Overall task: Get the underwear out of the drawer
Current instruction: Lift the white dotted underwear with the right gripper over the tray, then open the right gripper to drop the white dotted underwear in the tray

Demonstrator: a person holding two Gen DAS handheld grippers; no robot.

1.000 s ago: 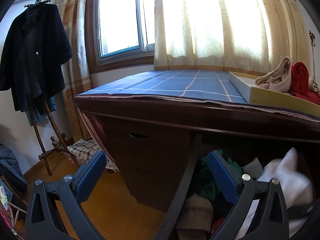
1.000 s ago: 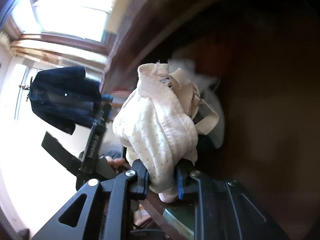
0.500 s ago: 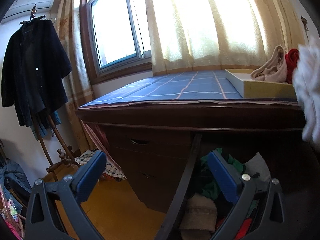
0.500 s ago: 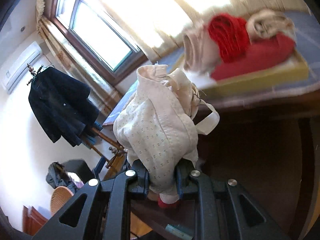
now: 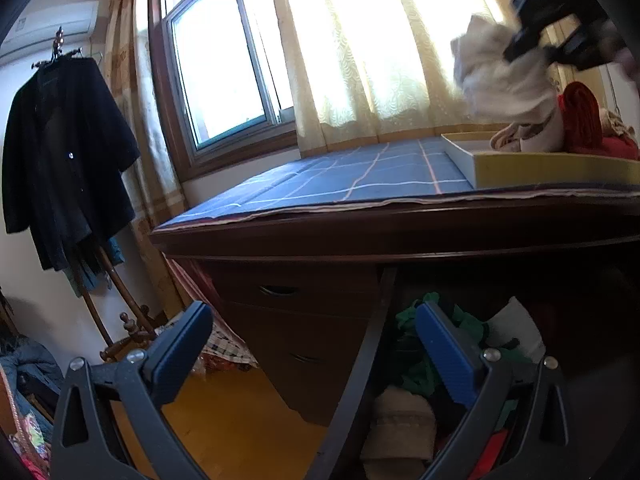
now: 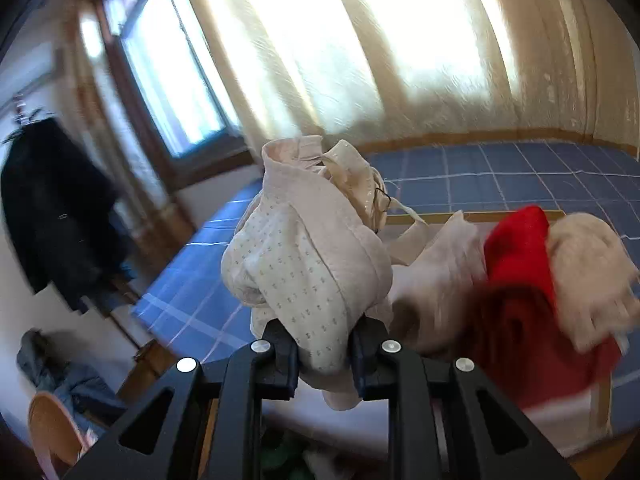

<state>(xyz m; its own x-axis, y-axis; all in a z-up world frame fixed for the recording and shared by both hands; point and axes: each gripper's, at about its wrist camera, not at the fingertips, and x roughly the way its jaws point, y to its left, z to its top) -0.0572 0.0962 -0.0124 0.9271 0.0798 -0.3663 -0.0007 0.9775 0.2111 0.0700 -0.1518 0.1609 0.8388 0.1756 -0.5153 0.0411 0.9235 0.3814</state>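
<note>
Sunlit room with cream curtains [image 5: 384, 44] over a wide window [image 5: 224, 60]; dark coat [image 5: 64, 152] on a stand against the left wall. Below the window, dark wooden desk [image 5: 360, 232] topped with a blue checked cloth [image 5: 360, 180]. On the cloth at the right, shallow yellow-sided tray [image 5: 552, 168] holding a heap of red and beige garments [image 6: 520, 256].

Right gripper [image 6: 324, 356] raised above the desk, near the tray, jaws clamped on cream underwear [image 6: 304, 256] with a small dotted print. Bunched up between the pads, most of the fabric standing ahead of the fingertips, a strap loop trailing to the right. Seen from the left wrist view as a pale, blurred bundle [image 5: 500, 76] hanging from the black gripper body high at the right, above the tray and clear of it. Background in the right wrist view smeared with blur; heap in the tray soft-edged.

Left gripper [image 5: 312, 340] low in front of the desk, jaws wide apart, nothing between the blue pads [image 5: 440, 348]. Beyond them, open drawer [image 5: 460, 344] under the desktop, full of jumbled clothes: green, white, tan and a bit of red. To the left of it, two shut drawers with recessed pulls. Yellow wooden floor [image 5: 240, 420] beneath, checked fabric lying by the desk's left side
</note>
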